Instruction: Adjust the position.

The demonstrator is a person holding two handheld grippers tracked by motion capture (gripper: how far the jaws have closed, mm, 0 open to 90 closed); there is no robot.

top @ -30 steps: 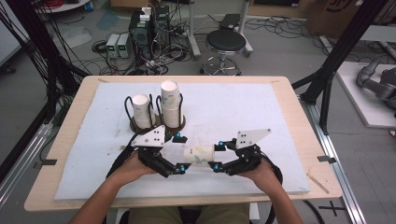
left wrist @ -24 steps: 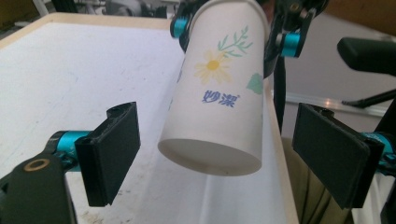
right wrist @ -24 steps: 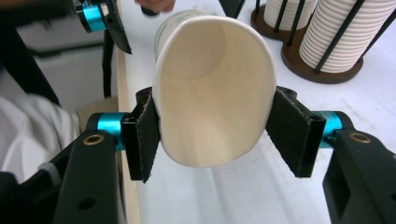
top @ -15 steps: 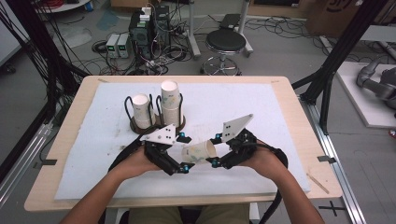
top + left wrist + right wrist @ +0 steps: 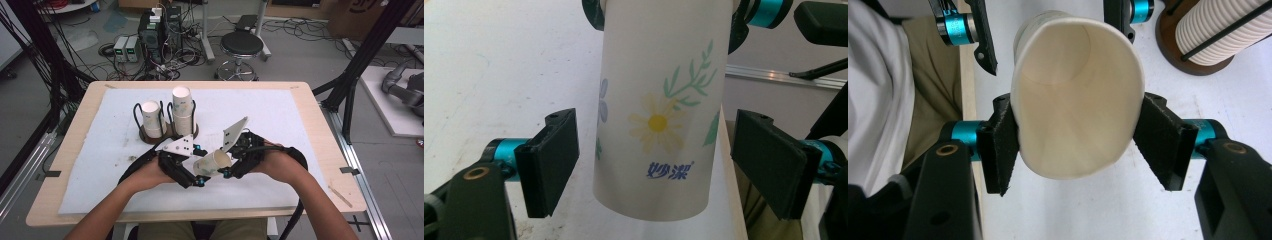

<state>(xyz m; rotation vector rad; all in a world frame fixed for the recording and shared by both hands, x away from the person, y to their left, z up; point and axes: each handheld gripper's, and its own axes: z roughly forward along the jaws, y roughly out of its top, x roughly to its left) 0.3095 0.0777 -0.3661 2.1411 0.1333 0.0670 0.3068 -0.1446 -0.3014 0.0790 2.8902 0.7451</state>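
Wooden table [image 5: 320, 131] with a white mat [image 5: 280, 120] covering most of its top, seen from the high view. At about 11 o'clock from the mat centre stands a dark cup holder [image 5: 169, 131] with 2 wire cages, each holding a stack of paper cups [image 5: 183, 109]; the right stack is taller than the left one. Below the holder, at about 6 o'clock on the mat, both hands meet. Right gripper [image 5: 1077, 137] comes in from 3 o'clock and is clamped on 1 paper cup [image 5: 212, 162], pads pressing both sides near the rim so that the mouth is squashed slightly oval in the right gripper view; the cup is off the mat, tilted, mouth toward the right hand. Left gripper [image 5: 654, 162] comes in from 9 o'clock, and its jaws have just been closing with the cup's base end between them; in the left gripper view there's a gap on each side, pads not touching the cup wall, so apart. Cup print shows there: a yellow daisy, green sprig, and blue lettering. Left gripper's grey plate [image 5: 177, 146] sits just at 5 o'clock of the holder.
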